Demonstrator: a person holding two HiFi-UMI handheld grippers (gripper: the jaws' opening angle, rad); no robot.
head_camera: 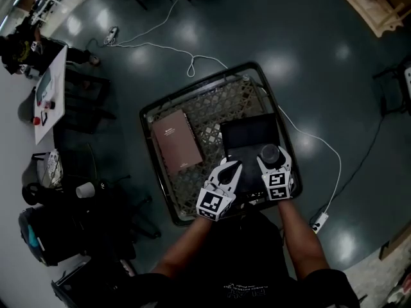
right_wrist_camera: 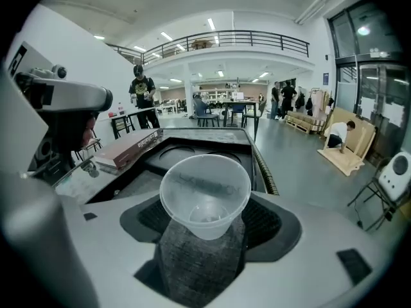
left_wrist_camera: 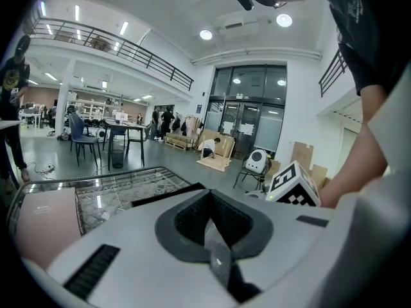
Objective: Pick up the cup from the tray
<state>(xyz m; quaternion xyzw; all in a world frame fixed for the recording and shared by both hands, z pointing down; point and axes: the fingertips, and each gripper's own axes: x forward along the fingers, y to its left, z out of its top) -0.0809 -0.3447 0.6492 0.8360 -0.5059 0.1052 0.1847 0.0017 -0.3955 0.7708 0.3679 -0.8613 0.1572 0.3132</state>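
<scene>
Grasp step: the right gripper (right_wrist_camera: 205,236) has its jaws apart around the cup (right_wrist_camera: 205,194) on the tray (head_camera: 247,133), the left gripper (left_wrist_camera: 210,230) has its jaws together and empty, and the next move is judged to be closing gently and lifting.

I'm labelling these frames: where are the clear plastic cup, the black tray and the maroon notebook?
Clear plastic cup (right_wrist_camera: 205,197): right gripper view, middle of its body.
Black rectangular tray (head_camera: 248,132): head view, bare floor.
Maroon hardcover notebook (head_camera: 176,138): head view, cover centre.

A brown book (head_camera: 178,139) lies flat on the left part of the mesh tabletop (head_camera: 215,100). A white cable (head_camera: 191,68) loops over the dark floor (head_camera: 289,31) to a power strip (head_camera: 319,222).
</scene>
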